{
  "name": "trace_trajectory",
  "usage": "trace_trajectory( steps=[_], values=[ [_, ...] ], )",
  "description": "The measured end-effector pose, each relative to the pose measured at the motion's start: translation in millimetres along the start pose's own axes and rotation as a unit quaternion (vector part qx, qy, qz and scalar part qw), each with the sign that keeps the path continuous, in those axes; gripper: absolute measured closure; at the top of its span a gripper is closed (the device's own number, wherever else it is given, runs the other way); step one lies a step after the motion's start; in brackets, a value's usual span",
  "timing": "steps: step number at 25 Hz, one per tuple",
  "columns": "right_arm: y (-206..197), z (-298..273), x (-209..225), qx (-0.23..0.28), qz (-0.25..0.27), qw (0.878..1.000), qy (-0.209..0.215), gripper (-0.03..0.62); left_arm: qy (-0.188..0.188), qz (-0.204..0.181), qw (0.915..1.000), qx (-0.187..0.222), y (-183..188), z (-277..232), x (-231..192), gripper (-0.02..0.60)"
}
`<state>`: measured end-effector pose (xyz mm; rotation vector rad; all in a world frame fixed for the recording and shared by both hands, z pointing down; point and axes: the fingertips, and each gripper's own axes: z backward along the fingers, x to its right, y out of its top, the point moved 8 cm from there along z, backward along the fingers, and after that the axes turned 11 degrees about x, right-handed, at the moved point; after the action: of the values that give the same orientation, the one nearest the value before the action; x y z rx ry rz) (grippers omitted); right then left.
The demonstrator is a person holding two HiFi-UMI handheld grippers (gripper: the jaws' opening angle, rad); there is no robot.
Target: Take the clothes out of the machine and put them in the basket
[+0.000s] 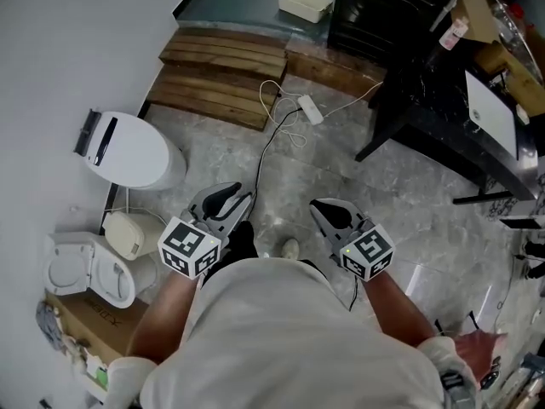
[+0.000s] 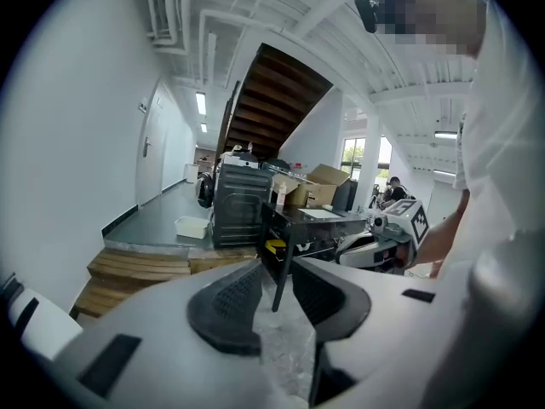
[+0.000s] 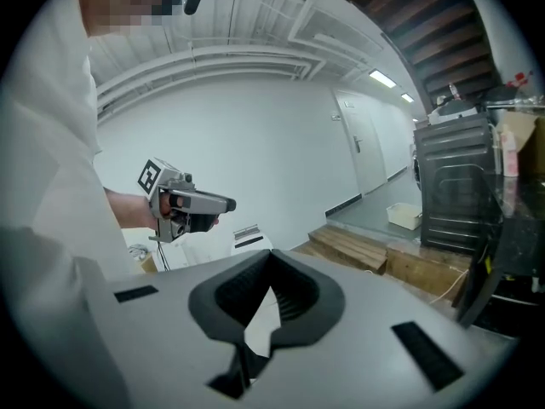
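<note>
Looking down from the head view: a person in a white shirt point(image 1: 281, 339) stands on a grey stone floor point(image 1: 400, 194) with two grippers held out in front. The left gripper point(image 1: 244, 198) and the right gripper point(image 1: 318, 205) sit side by side, apart, both over bare floor. Against the wall on the left stand two machines: a bigger white machine point(image 1: 128, 153) with its rounded top closed, and a smaller white machine point(image 1: 111, 275) with its round lid swung open. I cannot tell which one the task means, and the inside of either is out of sight. One beige bin point(image 1: 128, 233) sits between them, and one cardboard box point(image 1: 85, 326) lies nearer the person. Ahead are one stack of wooden steps point(image 1: 221, 71), one white tray point(image 1: 304, 1), one black cabinet point(image 1: 383, 7) and one black table point(image 1: 430, 109). One power strip point(image 1: 309, 109) lies there too, its cable trailing across the floor towards the feet.

Over to the left gripper view: the jaws stand slightly apart, pinching nothing. Only floor and a table leg show through the gap. The right gripper hangs at the right edge.

Now the right gripper view: the jaw tips are pressed together, empty. Beyond them the left gripper shows in its hand, with the bigger white machine behind it. The wooden steps, white tray and black cabinet are off to the right.
</note>
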<state>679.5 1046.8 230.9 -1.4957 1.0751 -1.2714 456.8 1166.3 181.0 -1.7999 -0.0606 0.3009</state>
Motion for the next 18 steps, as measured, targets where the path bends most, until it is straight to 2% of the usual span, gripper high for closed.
trace_trajectory(
  steps=[3, 8, 18],
  values=[
    [-1.1, -15.4, -0.2, -0.007, 0.002, 1.000, -0.003, 0.589, -0.005, 0.004, 1.0000, 0.005, 0.9, -5.4, -19.9, 0.439],
    [1.8, -55.6, 2.1, -0.020, 0.008, 1.000, -0.014, 0.589, -0.022, 0.012, 0.9995, 0.021, 7.5, -14.8, -70.5, 0.425],
    [34.4, -203.9, 1.3, -0.030, 0.008, 0.999, -0.039, 0.589, -0.056, 0.002, 0.9981, 0.024, 37.1, -6.4, -214.5, 0.422]
  ],
)
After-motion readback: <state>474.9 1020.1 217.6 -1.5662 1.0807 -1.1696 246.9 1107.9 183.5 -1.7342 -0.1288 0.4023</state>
